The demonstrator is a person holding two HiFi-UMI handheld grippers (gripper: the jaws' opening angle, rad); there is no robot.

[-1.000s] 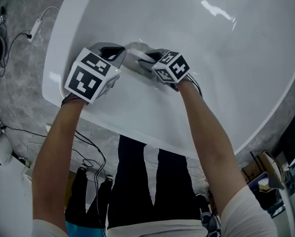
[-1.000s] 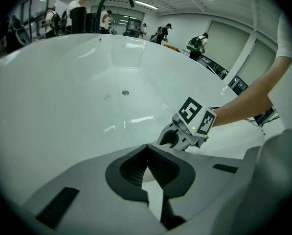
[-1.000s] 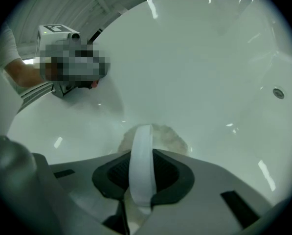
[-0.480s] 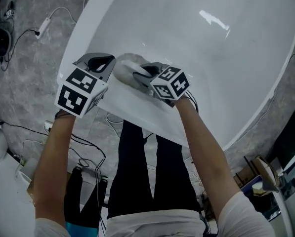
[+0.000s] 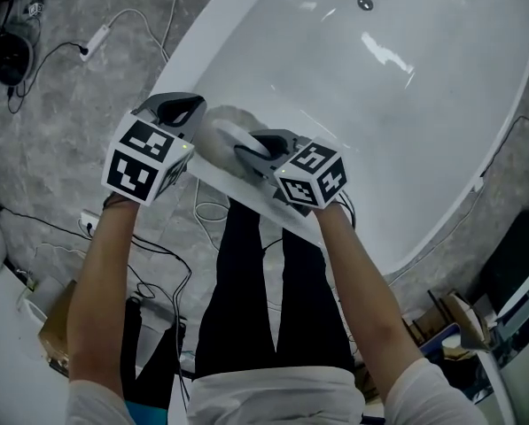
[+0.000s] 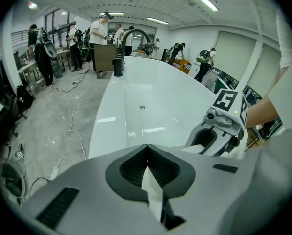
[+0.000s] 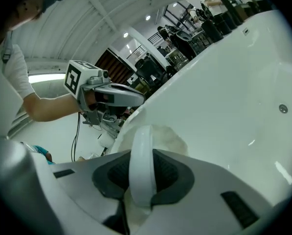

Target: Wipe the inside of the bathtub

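Bathtub (image 5: 441, 104): white, glossy, oval, with the drain (image 5: 365, 3) toward the far end; it stands on a grey floor (image 5: 51, 131).
Wiping pad (image 5: 218, 135): pale and fluffy, with a white strap handle; it lies against the tub's near end, at the inner edge of the rim.
Right claw (image 7: 142, 168): pinching the pad's strap handle, with the pad just ahead of the jaws.
Left claw (image 6: 146, 153): tips pressed together, nothing we can name between them; it sits just beside the pad, at the near rim.
Progress: we see no foam, streak or wet track, so we cannot tell wiped surface from unwiped. We judge the work to be at the near end only — the bottom, the long walls and the drain end appear left to do.
Surroundings: cables (image 5: 96, 34) on the floor beside the tub.
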